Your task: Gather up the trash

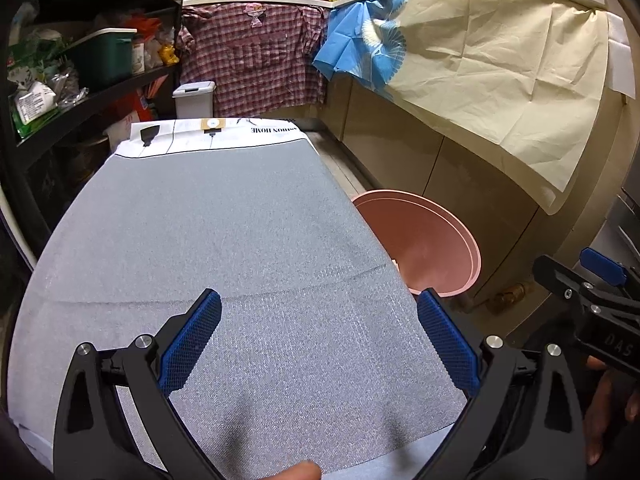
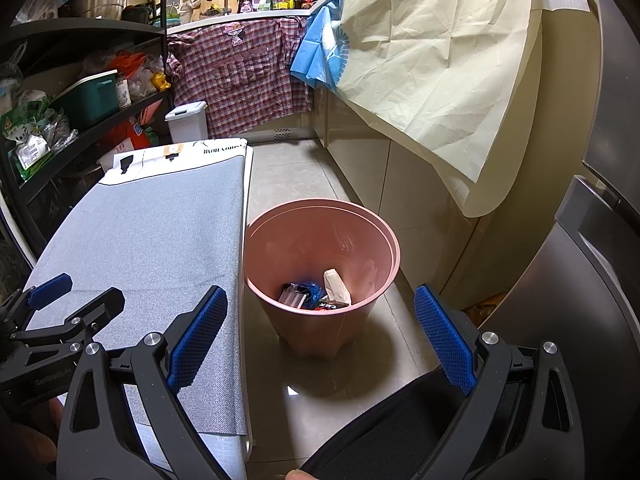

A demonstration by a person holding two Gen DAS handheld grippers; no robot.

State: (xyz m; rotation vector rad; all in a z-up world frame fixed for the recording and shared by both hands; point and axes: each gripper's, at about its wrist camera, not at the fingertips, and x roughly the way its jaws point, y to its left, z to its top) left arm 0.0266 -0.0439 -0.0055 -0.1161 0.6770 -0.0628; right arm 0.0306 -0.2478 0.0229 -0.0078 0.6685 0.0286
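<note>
The left tongs (image 1: pixel 318 332) hang wide open over the near end of the grey desk (image 1: pixel 208 240), gripping nothing. The right tongs (image 2: pixel 320 334), also spread and empty, sit past the desk's right edge — the pink bin (image 2: pixel 340 216) stands on the floor directly ahead between them, trash (image 2: pixel 316 294) lying at its bottom.

A grey woven cloth (image 1: pixel 208 240) covers the long table; at its twelve o'clock end stands a white lidded plastic container (image 1: pixel 195 99); behind that hangs a red checked shirt (image 1: pixel 252 64); at two o'clock a cream creased sheet (image 1: pixel 500 76) drapes the counter; at ten o'clock, a black shelf holds a green tub (image 1: pixel 105 54).
</note>
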